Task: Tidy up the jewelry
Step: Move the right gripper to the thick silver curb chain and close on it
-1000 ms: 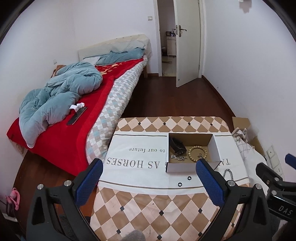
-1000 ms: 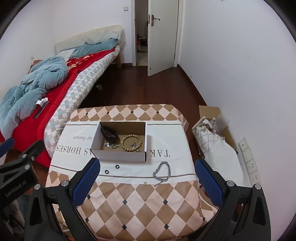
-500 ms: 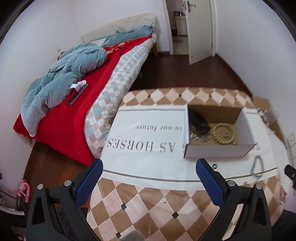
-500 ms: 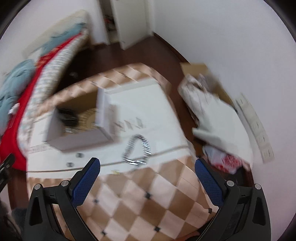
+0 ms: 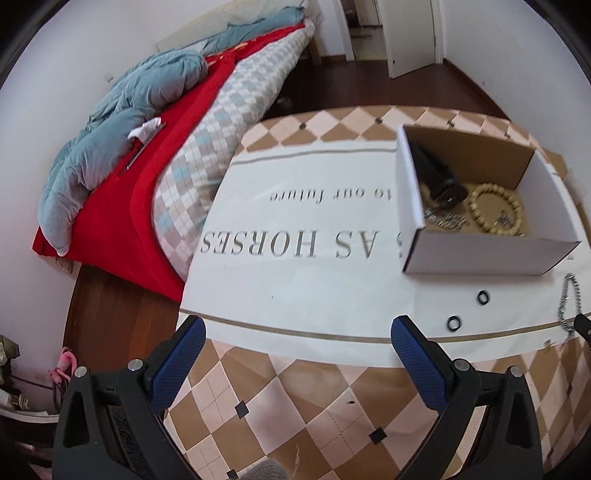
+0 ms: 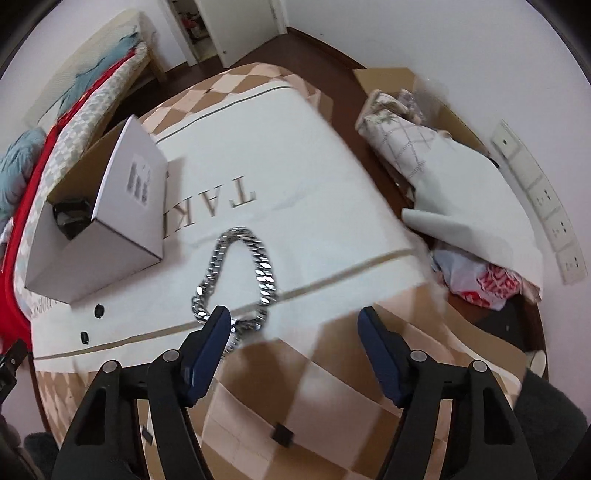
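A silver chain bracelet lies on the white cloth of the table, just in front of my open right gripper; its left finger covers the chain's near end. The chain also shows at the right edge of the left wrist view. An open white cardboard box holds a wooden bead bracelet, a black item and silver pieces. Two small black rings lie in front of the box. My left gripper is open and empty above the table's near edge.
A bed with a red cover and blue duvet stands left of the table. Bags and a cardboard carton lie on the floor right of the table, against the wall. An open door is at the back.
Both grippers have dropped lower and closer to the table. The right gripper has swung right and down onto the silver chain. The left view has shifted left, with the box now at its right.
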`<state>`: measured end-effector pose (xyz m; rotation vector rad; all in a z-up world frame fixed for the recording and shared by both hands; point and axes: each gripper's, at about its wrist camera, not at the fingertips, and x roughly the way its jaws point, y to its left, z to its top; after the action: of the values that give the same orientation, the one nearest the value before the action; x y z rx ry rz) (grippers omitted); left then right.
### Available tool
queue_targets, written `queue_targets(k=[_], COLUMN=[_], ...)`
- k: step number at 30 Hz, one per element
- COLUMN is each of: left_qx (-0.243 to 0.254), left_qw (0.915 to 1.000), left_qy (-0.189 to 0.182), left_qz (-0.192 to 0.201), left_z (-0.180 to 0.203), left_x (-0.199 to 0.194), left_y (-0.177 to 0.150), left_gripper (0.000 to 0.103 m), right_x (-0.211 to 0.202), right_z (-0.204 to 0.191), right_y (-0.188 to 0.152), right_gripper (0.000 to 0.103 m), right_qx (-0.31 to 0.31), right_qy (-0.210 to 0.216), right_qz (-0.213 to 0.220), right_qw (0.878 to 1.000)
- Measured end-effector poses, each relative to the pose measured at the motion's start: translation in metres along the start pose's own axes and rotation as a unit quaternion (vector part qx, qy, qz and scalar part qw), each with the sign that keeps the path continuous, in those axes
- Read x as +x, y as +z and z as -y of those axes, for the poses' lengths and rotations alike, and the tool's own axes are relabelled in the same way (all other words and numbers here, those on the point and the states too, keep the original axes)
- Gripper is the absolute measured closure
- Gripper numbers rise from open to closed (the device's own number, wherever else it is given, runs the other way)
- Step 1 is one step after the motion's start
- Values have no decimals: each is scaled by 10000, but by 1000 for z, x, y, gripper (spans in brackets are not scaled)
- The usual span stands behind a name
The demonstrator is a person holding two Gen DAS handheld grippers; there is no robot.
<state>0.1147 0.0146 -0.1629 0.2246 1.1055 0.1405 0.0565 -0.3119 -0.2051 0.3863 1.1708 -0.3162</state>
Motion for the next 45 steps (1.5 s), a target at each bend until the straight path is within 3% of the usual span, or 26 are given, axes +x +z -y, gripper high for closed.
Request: queue_targets(k=[2,3,5,6,7,12,16,23,25,29,34,36,40,42,45], left_qx=[38,67,137,178,215,369,510,936,1099,1340,1593,1627,1752,1841,1874], left_qw=[10000,9999,9998,9998,9996,9984,9944,9761,9732,9702,9672,9670,9633,9613,9599], left_qy=[19,13,-13,-43,-95,-420,-914,-1890,-1934,-1945,-1931,-1921,-2009,-2028,-2063], left_qz=[-65,-83,-112,-123,-124,-86,-124,-523,-580,-543,-428,-392,-321,-304,-292], left_z=[0,1,5,7,11,34,66,147,164,187,200,201,207,209,210], left_x=[5,6,8,8,7,-1,-11,-12,-10,-10,-12,-12,-17,-21,-21], left_y=[-2,-4,-5,-5,-6,-7,-10,-21,-24,-28,-30,-28,-29,-29,-31], left_gripper=[1,1,1,1,1,1,1,2,14,22,45,49,86,98,98], right_x=[3,4,3,2,2,-4,-14,-14,-15,-15,-15,-15,-15,-15,-15], right_z=[-14,-19,-26,-28,-27,-5,21,45,45,46,47,47,47,47,47], right_y=[-2,-3,-4,-5,-5,-8,-12,-18,-18,-18,-18,-18,-18,-18,-17], right_gripper=[32,39,67,89,97,97,97,97,97,97,97,97,97,97,97], right_qx=[-373,-509,-701,-812,-814,-492,-134,156,141,165,177,182,184,188,223], right_qy=[-227,-301,-360,-431,-348,-103,36,105,104,147,166,170,167,157,170], right_qz=[163,231,340,369,343,164,127,82,85,80,83,89,96,103,99], right_qw=[9989,9980,9963,9951,9955,9986,9998,9998,9998,9997,9997,9997,9996,9996,9996])
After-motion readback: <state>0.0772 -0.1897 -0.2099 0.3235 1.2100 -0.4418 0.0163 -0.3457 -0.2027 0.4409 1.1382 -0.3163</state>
